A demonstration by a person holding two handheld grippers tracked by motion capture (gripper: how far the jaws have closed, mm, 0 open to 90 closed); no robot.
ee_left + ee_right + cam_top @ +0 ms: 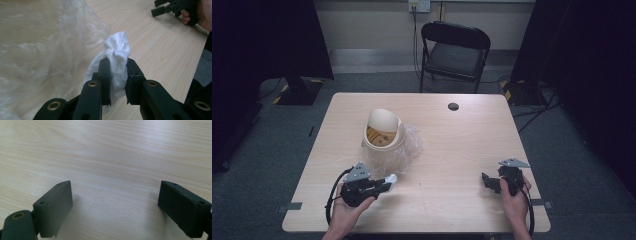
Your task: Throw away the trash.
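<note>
Plastic bag (117, 53): a bunched, crinkled white twist of its thin film is pinched between the closed jaws of the left gripper (117, 62), the pads pressing on it from both sides. In the left gripper view the twist rises above the jaw tips as a knotted, crumpled lump, and behind it the rest of the film spreads out clear and glossy, wrinkled, with the wood showing dimly through it. In the high view the same white twist (390, 178) sits at the tip of the left gripper (384, 185) near the table's front left, and the clear film runs back from it to a small bin (383, 134), which it wraps around.

That bin is round, pale beige and smooth, with a domed swing lid tilted back; a darker yellow patch shows inside the opening. Any marking on it is too small to read.

The table (452, 145) is light wood laminate with a fine straight grain and a small round black cable hole (453, 106) near its far edge. The right gripper (490, 182) rests near the front right, well apart from the bag; in its own view its jaws (115, 205) stand wide apart over bare wood with nothing between them. The left gripper view catches it at the upper right (162, 7), held in a hand (197, 15).

Beyond the table stands a black folding chair (455, 52) on grey floor.
</note>
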